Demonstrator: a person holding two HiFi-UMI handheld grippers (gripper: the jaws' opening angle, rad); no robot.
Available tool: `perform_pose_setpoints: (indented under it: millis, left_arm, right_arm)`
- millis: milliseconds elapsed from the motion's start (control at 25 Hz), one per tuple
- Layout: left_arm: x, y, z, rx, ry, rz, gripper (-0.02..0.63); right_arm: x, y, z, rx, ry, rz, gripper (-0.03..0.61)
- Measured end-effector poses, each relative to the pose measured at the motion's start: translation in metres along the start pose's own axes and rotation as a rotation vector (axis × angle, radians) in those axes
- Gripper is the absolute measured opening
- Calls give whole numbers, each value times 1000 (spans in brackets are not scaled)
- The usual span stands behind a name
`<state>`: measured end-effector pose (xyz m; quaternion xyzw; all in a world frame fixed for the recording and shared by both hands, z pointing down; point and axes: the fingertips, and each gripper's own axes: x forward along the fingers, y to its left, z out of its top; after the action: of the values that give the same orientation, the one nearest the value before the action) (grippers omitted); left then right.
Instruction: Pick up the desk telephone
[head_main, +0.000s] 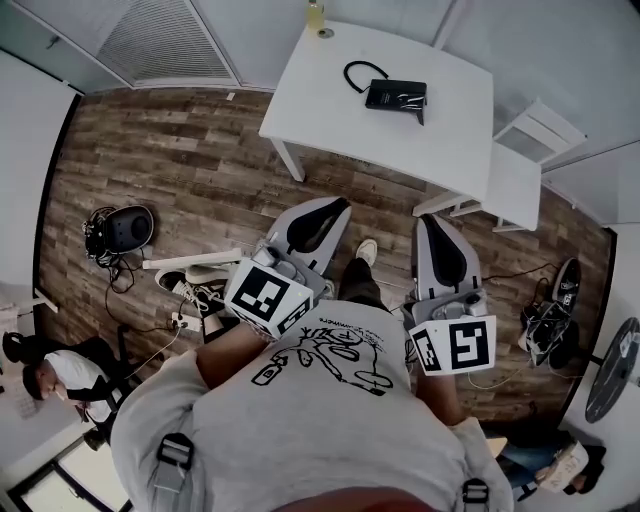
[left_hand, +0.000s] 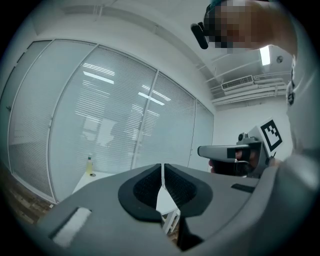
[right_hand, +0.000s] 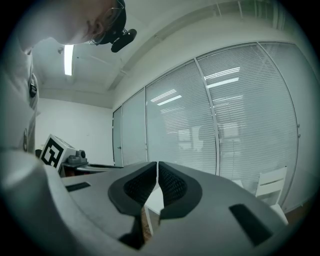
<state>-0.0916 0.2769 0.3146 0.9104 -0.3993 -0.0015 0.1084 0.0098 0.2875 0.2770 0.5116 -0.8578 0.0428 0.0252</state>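
Note:
The black desk telephone (head_main: 396, 95) lies on a white table (head_main: 330, 110) at the far end of the head view, its cord (head_main: 362, 70) looping to the left. My left gripper (head_main: 335, 206) and right gripper (head_main: 426, 222) are held side by side over the wooden floor, well short of the table. Both point level toward it. The left gripper view shows its jaws (left_hand: 162, 172) pressed together with nothing between them. In the right gripper view the jaws (right_hand: 157, 170) are likewise shut and empty. The telephone does not show in either gripper view.
A yellowish bottle (head_main: 316, 15) stands at the table's far edge. A white chair (head_main: 515, 180) sits right of the table. On the floor: a black device with cables (head_main: 122, 230) at left, shoes (head_main: 556, 305) and a fan (head_main: 612, 368) at right. A person (head_main: 60, 378) sits lower left.

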Motion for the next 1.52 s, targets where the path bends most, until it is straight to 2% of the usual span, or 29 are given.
perform_pose_setpoints:
  millis: [280, 440, 720, 1240, 1520]
  left_arm:
    - [87, -1, 13, 20, 1, -12, 18]
    - [135, -5, 22, 28, -6, -9, 18]
    - [191, 0, 27, 26, -4, 25, 18]
    - [245, 39, 26, 1, 5, 48, 18]
    - [281, 84, 38, -6, 0, 27, 18]
  right_arm:
    - [25, -84, 8, 12, -14, -20, 9]
    - [36, -128, 13, 20, -15, -2, 9]
    - [57, -189, 16, 17, -16, 1, 9]
    - [114, -215, 12, 3, 15, 50, 9]
    - [174, -230, 17, -9, 23, 47, 9]
